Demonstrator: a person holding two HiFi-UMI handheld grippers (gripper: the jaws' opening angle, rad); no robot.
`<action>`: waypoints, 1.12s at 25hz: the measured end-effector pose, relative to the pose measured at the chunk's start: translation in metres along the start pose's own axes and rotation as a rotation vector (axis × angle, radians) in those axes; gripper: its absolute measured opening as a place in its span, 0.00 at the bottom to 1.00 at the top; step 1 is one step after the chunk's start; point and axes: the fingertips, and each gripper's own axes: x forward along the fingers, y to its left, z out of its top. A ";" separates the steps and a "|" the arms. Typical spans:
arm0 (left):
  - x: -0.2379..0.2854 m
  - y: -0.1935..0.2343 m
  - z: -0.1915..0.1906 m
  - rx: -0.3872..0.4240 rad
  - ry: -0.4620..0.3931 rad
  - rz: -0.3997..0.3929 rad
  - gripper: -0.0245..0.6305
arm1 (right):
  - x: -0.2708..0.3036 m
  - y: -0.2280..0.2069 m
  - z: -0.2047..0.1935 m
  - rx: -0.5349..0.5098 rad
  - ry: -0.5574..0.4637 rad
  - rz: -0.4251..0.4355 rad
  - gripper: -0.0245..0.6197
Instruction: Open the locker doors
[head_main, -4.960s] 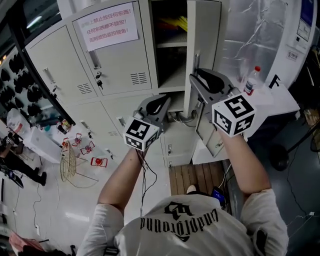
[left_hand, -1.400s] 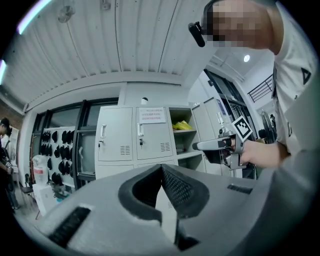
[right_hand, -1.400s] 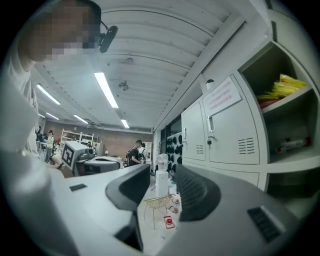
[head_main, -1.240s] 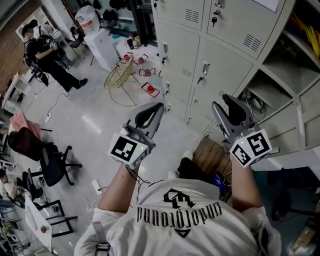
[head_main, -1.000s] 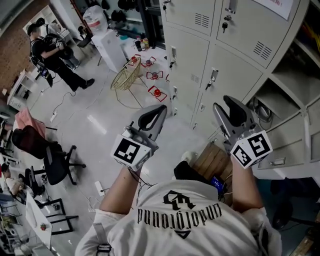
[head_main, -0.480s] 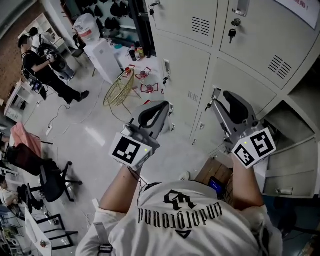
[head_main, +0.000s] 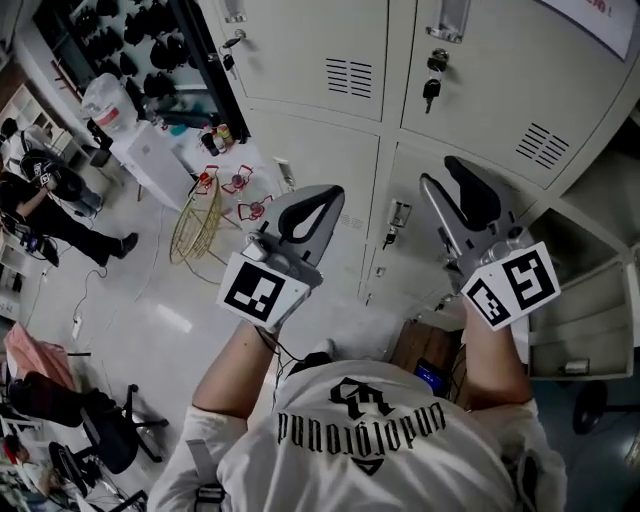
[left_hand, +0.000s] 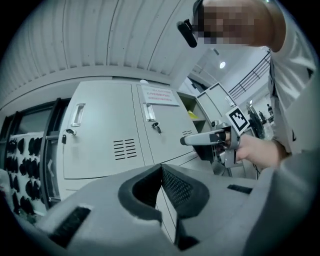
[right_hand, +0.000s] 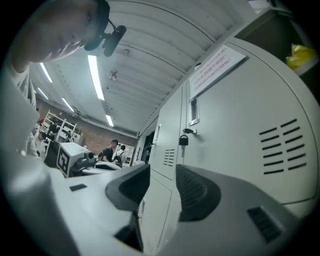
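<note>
closed locker doors (head_main: 330, 60), a key (head_main: 430, 93) hanging in one lock. right gripper (head_main: 447, 185), jaws apart and empty, is held before the door below the key. left gripper (head_main: 325, 200), jaws together on nothing, is before the door left of that. wire basket (head_main: 195, 222) on the floor, left of the lockers.

We see the locker doors (head_main: 310, 60) as smooth painted sheet metal with a soft satin sheen. The left gripper (left_hand: 161, 166) has a matt grey plastic shell; its pads (left_hand: 178, 188) are black with a rough meshed texture. The floor (head_main: 150, 310) is glossy, the board (head_main: 412, 345) by the lockers bare slatted wood, the T-shirt (head_main: 380, 455) white printed cloth.
</note>
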 end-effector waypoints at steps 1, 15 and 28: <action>0.005 0.005 0.002 0.005 -0.010 -0.020 0.05 | 0.004 -0.003 0.005 -0.008 -0.004 -0.019 0.30; 0.054 0.049 0.066 0.041 -0.194 -0.333 0.05 | 0.052 -0.035 0.070 -0.177 0.015 -0.317 0.30; 0.070 0.059 0.089 0.064 -0.316 -0.513 0.05 | 0.074 -0.063 0.072 -0.178 0.073 -0.523 0.28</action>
